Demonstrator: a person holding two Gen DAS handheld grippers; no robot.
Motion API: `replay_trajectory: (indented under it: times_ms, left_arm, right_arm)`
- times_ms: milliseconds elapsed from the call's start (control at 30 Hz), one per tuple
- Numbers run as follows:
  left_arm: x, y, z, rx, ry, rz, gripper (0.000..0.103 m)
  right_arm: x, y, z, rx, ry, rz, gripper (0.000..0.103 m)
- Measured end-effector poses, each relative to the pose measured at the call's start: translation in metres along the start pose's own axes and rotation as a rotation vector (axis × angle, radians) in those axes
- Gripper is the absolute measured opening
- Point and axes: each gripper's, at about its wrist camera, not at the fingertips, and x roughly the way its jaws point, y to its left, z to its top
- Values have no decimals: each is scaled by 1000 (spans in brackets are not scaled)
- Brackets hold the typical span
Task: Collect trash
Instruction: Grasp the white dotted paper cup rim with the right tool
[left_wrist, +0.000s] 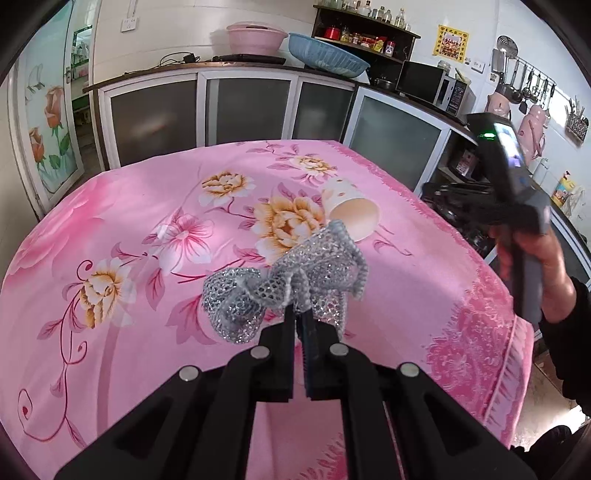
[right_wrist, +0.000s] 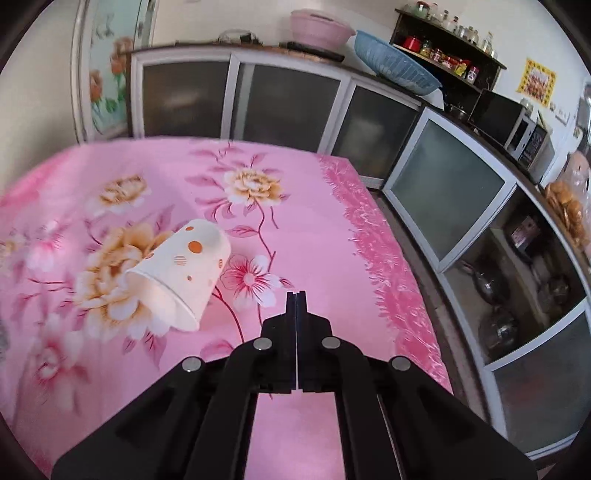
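A crumpled silver mesh scourer (left_wrist: 291, 284) hangs pinched in the left gripper (left_wrist: 297, 314), its jaws clamped on a fold of it, above the pink flowered tablecloth (left_wrist: 147, 206). Just beyond it a dotted paper cup (left_wrist: 349, 210) lies on its side on the cloth, mouth toward the near edge. The right gripper (right_wrist: 296, 295), jaws pressed together and empty, hovers just right of the cup (right_wrist: 177, 275).

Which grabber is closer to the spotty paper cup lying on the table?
Probably the right gripper: it is shut and empty, just right of the paper cup. The left gripper sits nearer the camera than the cup, clamped on silver mesh.
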Motion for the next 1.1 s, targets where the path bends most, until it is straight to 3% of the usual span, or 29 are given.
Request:
replay_trajectory:
  times_ms: [200,300,367,400,433,467,500,600,733,833,967,1100]
  left_arm:
    - [-26,-40,-3,37,-30,-30,3]
    - [-42,-52,-3,25,-60,-58,3]
    - [-52,-56,-5,11,-85,-62,3]
    - [-56,-57,-7,4,-91,-65,3]
    - [-59,-57,-9,2,-94,-66,3]
    - [-63,-57,-12,-2,-101,-59,3]
    - [-65,-55,-15,-8,-105,-59,3]
    - [-72,-46,-23,-29,-125,-79,3]
    - [-76,-41,-35,-17,-150,-85,3]
    - [-76,-36,-38,-12,-163,-116,3]
    - [-70,-31,-37,-3,-163,-132,3]
    - [-67,-29,-34,19,-167,-142,3]
  right_arm:
    - [-54,-39,-30,21,-11,52,0]
    - [-57,-27,-39,-48,-22,79,1]
    - [-55,-9,-41,-135,-40,167,4]
    - [-53,-2,-42,-163,-42,181,25]
    - [-52,8,-43,-197,-52,251,45]
    - [-54,10,-43,-204,-88,295,91]
    - [-58,13,-44,-199,-152,306,94]
    - [-48,20,-36,-201,-153,313,90]
    - [-17,34,-28,-218,-159,188,77]
    - [4,40,-20,-212,-131,176,77]
    - [27,57,-7,-245,-130,123,90]
    - [50,73,8,-272,-72,80,91]
